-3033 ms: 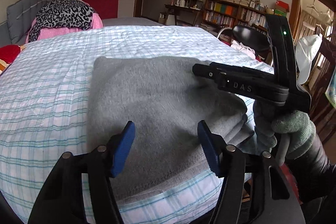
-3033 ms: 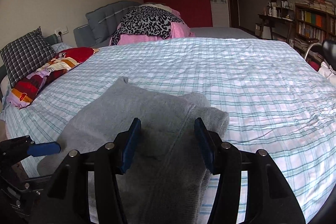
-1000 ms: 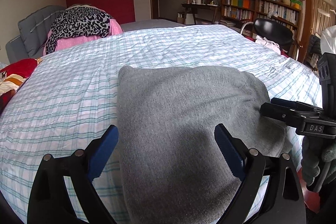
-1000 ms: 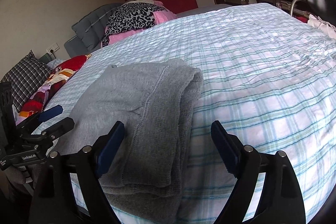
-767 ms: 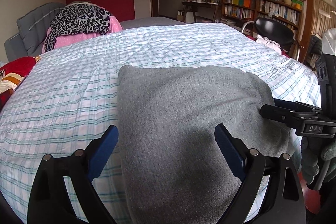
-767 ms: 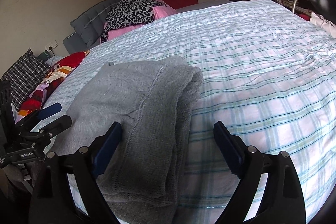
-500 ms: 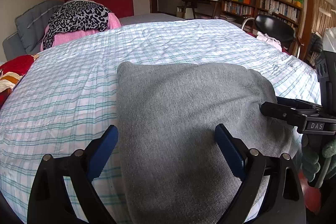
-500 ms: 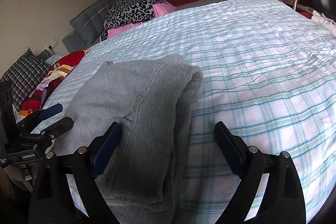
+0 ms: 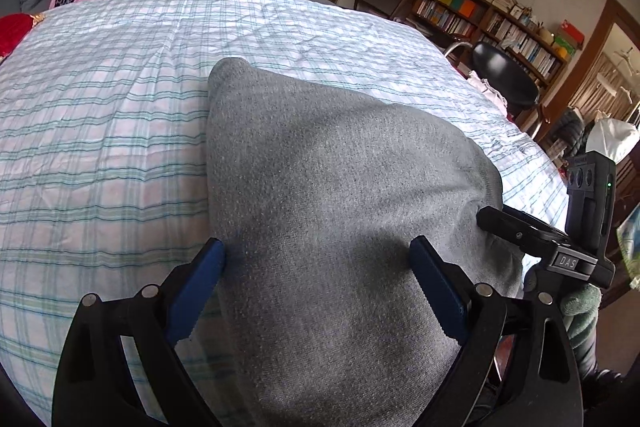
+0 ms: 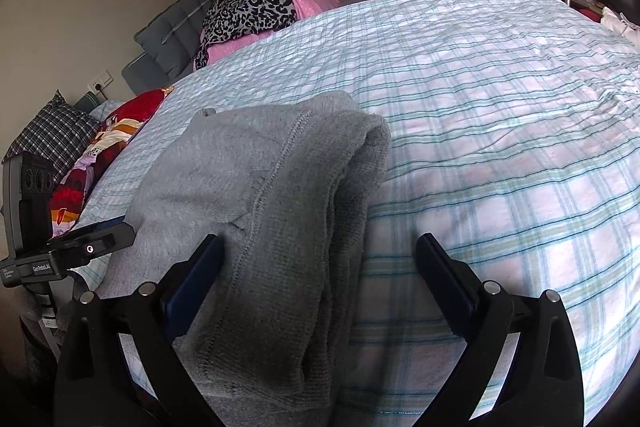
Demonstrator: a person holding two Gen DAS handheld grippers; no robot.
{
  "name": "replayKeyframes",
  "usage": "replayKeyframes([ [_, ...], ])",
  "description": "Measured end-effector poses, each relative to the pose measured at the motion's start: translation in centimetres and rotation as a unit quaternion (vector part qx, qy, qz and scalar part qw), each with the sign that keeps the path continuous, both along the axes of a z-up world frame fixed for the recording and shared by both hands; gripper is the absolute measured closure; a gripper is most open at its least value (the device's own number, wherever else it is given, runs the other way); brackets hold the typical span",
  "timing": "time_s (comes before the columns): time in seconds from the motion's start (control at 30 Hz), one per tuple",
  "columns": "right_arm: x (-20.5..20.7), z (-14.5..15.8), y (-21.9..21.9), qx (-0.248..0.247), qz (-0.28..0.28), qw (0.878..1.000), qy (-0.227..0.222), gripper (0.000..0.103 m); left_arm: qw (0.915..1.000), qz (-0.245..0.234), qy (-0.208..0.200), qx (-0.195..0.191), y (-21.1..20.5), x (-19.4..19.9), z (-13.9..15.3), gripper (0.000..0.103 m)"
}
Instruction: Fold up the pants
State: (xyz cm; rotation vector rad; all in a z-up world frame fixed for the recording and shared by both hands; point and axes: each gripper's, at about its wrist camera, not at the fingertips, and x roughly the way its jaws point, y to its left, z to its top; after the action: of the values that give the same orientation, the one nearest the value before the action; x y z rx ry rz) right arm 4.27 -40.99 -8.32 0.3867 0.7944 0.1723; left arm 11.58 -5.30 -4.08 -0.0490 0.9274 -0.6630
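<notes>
Most of both views was taken up by the bed, its pale check sheet spread wide and slightly rumpled. At the head end lay a heap of leopard-print and pink bedding, with a red patterned cushion and a dark check pillow off to one side; a bookcase and a black chair stood beyond the far corner.

Next in size came the grey pants, lying near the edge of the bed closest to the cameras. They were stacked in several layers, forming a compact, roughly rectangular bundle. From the right wrist view a seam ran along the top layer and the stacked fold edges showed on the side toward the open sheet.

Smaller still, the left gripper hung over the near part of the bundle with its blue pads spread wide, holding nothing. The right gripper was likewise wide apart and empty, its pads straddling the bundle's layered edge and a strip of bare sheet.

Judging by this, the folding looked essentially finished: the layers sat squarely and neither claw gripped cloth. At most a light squaring of the uneven near edge, which appeared to overhang the bed edge slightly, seemed left.
</notes>
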Motion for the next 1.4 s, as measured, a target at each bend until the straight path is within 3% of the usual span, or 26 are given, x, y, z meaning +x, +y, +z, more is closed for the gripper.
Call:
replayKeyframes([
  [0.2,0.9,-0.3,1.0,-0.007,0.027,1.000,0.009,0.005,0.9989,-0.010,0.032,-0.033,1.0,0.9,-0.6,0.010],
  [0.4,1.3,-0.5,1.4,-0.004,0.053,0.999,0.011,0.016,0.9921,-0.005,0.096,-0.082,3.1,2.5,-2.4,0.008],
  [0.63,2.5,-0.7,1.0,0.026,0.085,0.995,0.035,0.018,0.9903,-0.030,0.101,-0.091,3.0,2.5,-2.2,0.008],
  [0.83,3.7,-0.9,1.0,0.031,0.104,0.993,0.044,0.018,0.9846,-0.042,0.123,-0.117,2.6,2.3,-2.1,0.030],
  [0.93,4.0,-0.8,1.3,0.026,0.106,0.993,0.043,0.018,0.9839,-0.044,0.126,-0.119,2.7,2.2,-2.1,0.031],
  [1.03,3.7,-0.7,1.6,0.024,0.107,0.993,0.034,0.031,0.9835,-0.042,0.126,-0.123,2.8,2.3,-2.1,0.035],
  [1.07,3.4,-0.6,1.6,0.025,0.107,0.994,0.029,0.039,0.9842,-0.039,0.121,-0.123,2.8,2.2,-2.0,0.048],
  [1.17,2.9,-0.2,1.7,0.029,0.104,0.994,0.014,0.050,0.9842,-0.038,0.113,-0.131,2.9,1.8,-1.5,0.064],
  [1.27,2.4,0.4,1.7,0.030,0.096,0.995,0.000,0.058,0.9872,-0.038,0.092,-0.125,2.4,1.4,-0.5,0.073],
  [1.4,1.5,1.6,1.3,0.039,0.089,0.995,-0.028,0.061,0.9901,-0.039,0.067,-0.117,2.0,1.1,1.3,0.076],
])
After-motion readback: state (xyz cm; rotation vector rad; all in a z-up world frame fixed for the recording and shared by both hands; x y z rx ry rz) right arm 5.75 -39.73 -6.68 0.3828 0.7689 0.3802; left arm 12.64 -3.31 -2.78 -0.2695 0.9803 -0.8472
